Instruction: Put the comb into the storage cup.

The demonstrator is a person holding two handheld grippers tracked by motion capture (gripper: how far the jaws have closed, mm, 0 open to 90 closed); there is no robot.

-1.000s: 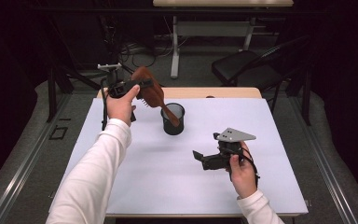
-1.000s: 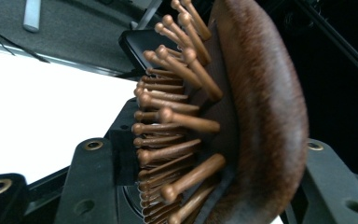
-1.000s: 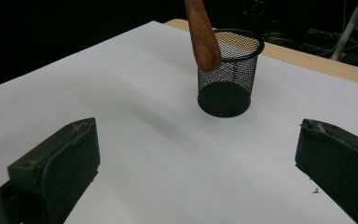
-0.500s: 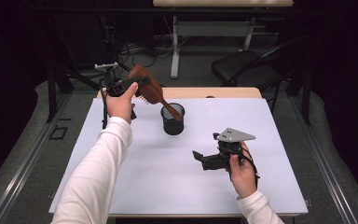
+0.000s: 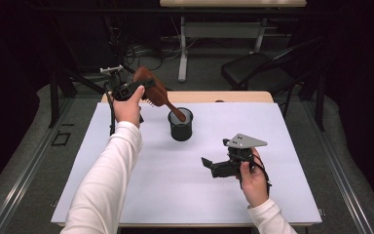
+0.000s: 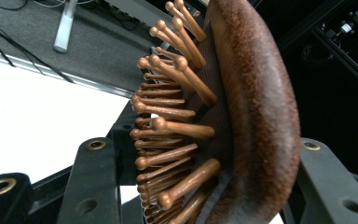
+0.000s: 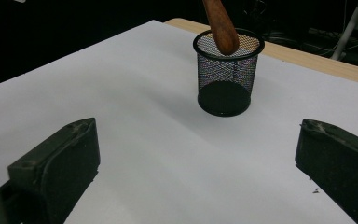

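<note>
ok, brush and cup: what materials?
Brush: looks like wood, brown with a matte, grainy back and round-tipped wooden pins on a dark pad. Cup: seemingly black metal mesh, see-through weave with a solid rim and base.

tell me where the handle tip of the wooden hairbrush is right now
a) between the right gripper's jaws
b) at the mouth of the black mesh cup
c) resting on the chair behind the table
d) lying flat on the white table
b: the left gripper holds the hairbrush by its head, tilted, and its handle tip sits at the rim opening of the mesh cup; the right gripper is open and apart from it.
</note>
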